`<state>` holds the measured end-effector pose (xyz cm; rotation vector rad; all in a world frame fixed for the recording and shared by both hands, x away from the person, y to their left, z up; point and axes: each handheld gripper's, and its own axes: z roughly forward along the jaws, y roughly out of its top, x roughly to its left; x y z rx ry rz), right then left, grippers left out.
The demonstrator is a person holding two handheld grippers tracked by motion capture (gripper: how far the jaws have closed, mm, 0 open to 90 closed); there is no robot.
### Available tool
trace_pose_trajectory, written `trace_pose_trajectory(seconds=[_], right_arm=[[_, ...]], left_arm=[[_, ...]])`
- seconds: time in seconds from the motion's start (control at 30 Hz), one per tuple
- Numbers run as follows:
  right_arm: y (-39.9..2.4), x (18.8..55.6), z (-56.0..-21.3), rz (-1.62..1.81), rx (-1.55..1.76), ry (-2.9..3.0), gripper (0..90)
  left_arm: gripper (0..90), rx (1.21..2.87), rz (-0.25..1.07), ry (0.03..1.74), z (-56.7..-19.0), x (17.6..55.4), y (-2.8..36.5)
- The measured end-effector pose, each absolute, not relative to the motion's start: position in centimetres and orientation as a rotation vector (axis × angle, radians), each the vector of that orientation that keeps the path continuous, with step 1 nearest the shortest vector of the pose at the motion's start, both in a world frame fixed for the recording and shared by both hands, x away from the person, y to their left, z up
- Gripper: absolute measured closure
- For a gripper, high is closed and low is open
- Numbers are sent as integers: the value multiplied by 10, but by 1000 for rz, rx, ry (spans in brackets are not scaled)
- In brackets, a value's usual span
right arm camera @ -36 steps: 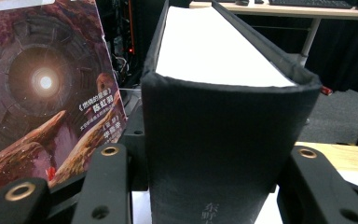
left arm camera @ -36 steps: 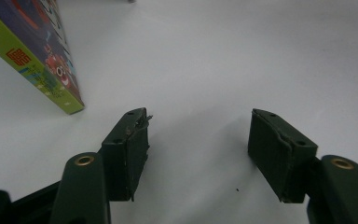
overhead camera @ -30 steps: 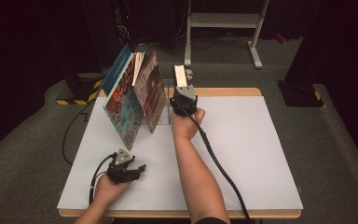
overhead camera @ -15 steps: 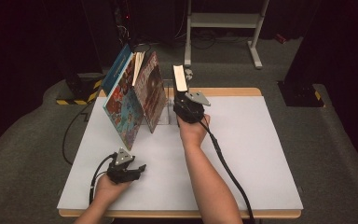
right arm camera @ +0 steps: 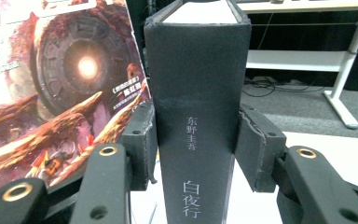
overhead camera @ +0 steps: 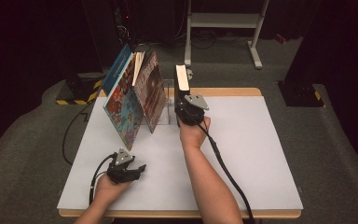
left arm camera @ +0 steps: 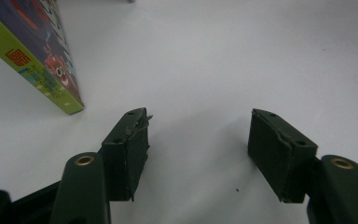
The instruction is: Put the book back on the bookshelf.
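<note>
A thick black book [overhead camera: 182, 80] stands upright near the table's far edge, its spine [right arm camera: 196, 93] facing my right gripper. My right gripper [overhead camera: 183, 97] has both pads [right arm camera: 145, 140] against the two covers. Its jaws have just been closing with the book between them. Left of it, two picture books lean together: a colourful one [overhead camera: 123, 109] and a dark red one [overhead camera: 151, 91] [right arm camera: 65, 70]. My left gripper [overhead camera: 139, 169] [left arm camera: 198, 144] rests low over the table near the front left, open with nothing between its fingers.
The white table [overhead camera: 261, 154] has bare room right of the black book. A clear stand [overhead camera: 168, 105] sits between the leaning books and the black book. A corner of the colourful book [left arm camera: 42, 60] lies ahead of the left gripper. A white frame [overhead camera: 223, 18] stands on the floor behind.
My right gripper has shifted a little to the right and nearer, at the black book's spine. The left gripper has not moved.
</note>
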<state>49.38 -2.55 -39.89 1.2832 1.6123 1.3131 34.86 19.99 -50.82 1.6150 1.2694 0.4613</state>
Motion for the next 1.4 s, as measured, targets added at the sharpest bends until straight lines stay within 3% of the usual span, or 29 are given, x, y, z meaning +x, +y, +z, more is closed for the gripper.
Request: trace_pose_trajectory(seconds=[0.9,1.4], right_arm=[[-22,504,-399,1312,1296,1596,505],[-30,504,-386,1399,1252,1680,257]], left_arm=[[379,1605,457,1273,-508,349,200],[373,1616,460,1281,-508,350,202]])
